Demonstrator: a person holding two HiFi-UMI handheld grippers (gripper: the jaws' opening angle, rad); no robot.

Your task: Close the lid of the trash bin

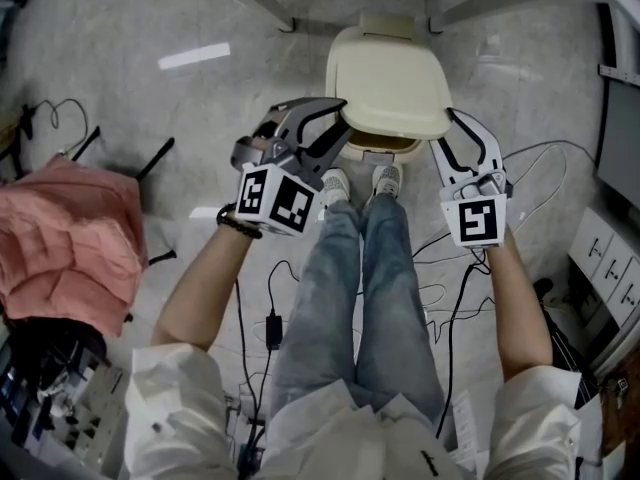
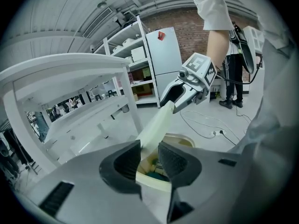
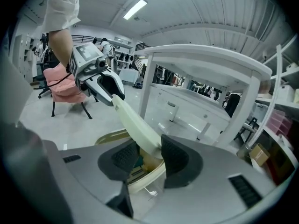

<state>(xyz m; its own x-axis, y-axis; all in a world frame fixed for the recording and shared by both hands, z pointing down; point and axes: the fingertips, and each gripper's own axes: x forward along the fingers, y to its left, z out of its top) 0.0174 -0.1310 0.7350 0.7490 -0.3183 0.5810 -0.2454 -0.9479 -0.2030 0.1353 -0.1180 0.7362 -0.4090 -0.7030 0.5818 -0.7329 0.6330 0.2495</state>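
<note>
1. i'm partway through lowering the cream lid [image 1: 390, 78]. it hangs tilted over the trash bin [image 1: 352, 154], with its front edge above the rim and the mouth showing beneath.
2. my left gripper [image 1: 338, 120] is narrow and pinched on the lid's left edge. my right gripper [image 1: 448, 128] is narrow too, on the right edge.
3. next, i judge, both hands should come down evenly so the lid doesn't twist. i'd let go only once it seats on the rim.
</note>
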